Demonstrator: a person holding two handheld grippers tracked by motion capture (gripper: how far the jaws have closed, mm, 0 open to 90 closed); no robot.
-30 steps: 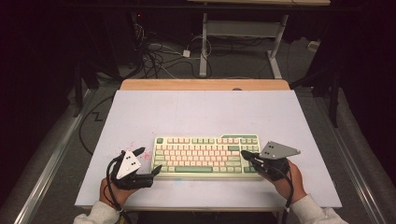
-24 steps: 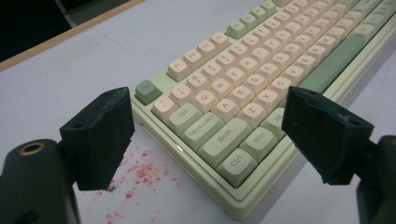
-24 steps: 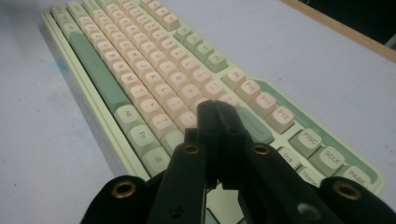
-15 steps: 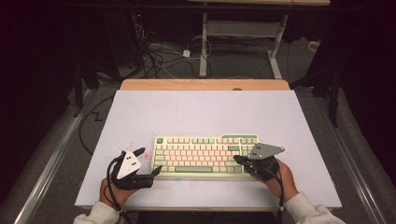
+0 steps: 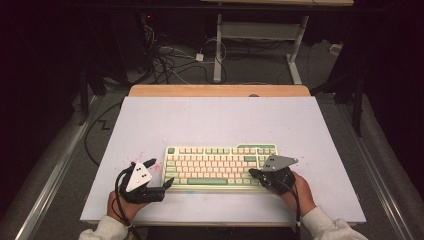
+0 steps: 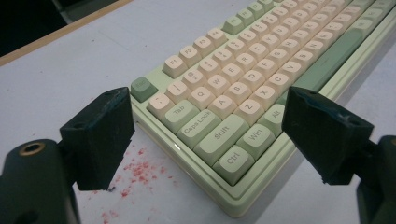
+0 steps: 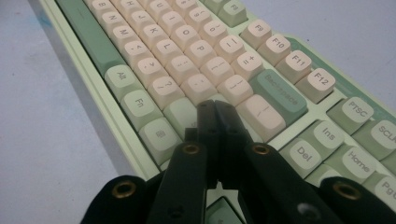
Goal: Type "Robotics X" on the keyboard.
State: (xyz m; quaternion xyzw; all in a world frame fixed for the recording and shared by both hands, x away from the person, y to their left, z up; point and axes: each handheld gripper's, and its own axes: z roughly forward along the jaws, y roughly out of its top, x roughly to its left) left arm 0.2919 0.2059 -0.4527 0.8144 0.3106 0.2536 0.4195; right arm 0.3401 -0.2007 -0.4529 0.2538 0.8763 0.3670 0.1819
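Observation:
A pale green keyboard (image 5: 220,167) with cream and green keys lies near the front edge of the white table (image 5: 215,120). My left gripper (image 5: 167,183) rests on the table at the keyboard's front left corner. Its jaws stand wide open on either side of that corner (image 6: 208,105), around the Ctrl key (image 6: 233,158). My right gripper (image 5: 253,174) hovers low over the keyboard's right end. In the right gripper view its jaws are shut (image 7: 215,106) with nothing between them, tips just above the keys below Backspace (image 7: 278,91).
Red specks (image 6: 137,170) stain the table beside the left jaw. A wooden strip (image 5: 220,90) borders the table's far edge. Cables (image 5: 170,55) and a white desk frame (image 5: 218,45) stand on the floor beyond. Dark floor drops away on both sides.
My right gripper has moved left, from beside the keyboard's right end onto its right-hand keys. The left gripper has stayed in place.

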